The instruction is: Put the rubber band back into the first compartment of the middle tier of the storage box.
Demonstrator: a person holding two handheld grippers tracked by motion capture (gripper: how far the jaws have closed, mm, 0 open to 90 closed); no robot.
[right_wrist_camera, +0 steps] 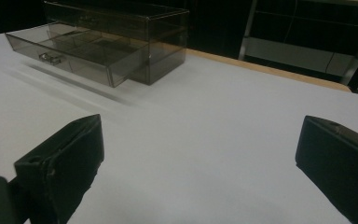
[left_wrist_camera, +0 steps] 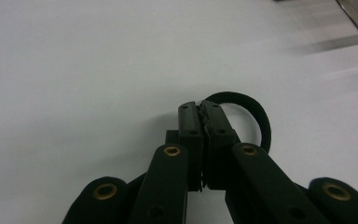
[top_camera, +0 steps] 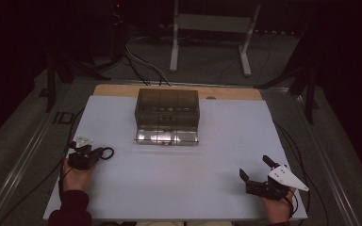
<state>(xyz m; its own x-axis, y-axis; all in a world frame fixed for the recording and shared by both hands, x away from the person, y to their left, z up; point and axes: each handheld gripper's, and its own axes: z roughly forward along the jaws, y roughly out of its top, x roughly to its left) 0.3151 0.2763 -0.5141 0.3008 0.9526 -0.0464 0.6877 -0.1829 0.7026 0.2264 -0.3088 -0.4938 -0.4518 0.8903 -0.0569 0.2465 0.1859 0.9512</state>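
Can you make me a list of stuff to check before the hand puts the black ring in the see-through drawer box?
1. Left gripper shut on the black ring: ok, its jaws pinch the ring's near edge.
2. Ring lifted off the white table: not ok, it appears to lie flat on the surface.
3. Drawer of the clear drawer box pulled out: ok.
4. Room inside the drawer: cannot tell, its dividers blur in the dim light.
5. Right gripper out of the way: ok, open, near the table's right edge.
6. Path from ring to drawer: ok, bare table.
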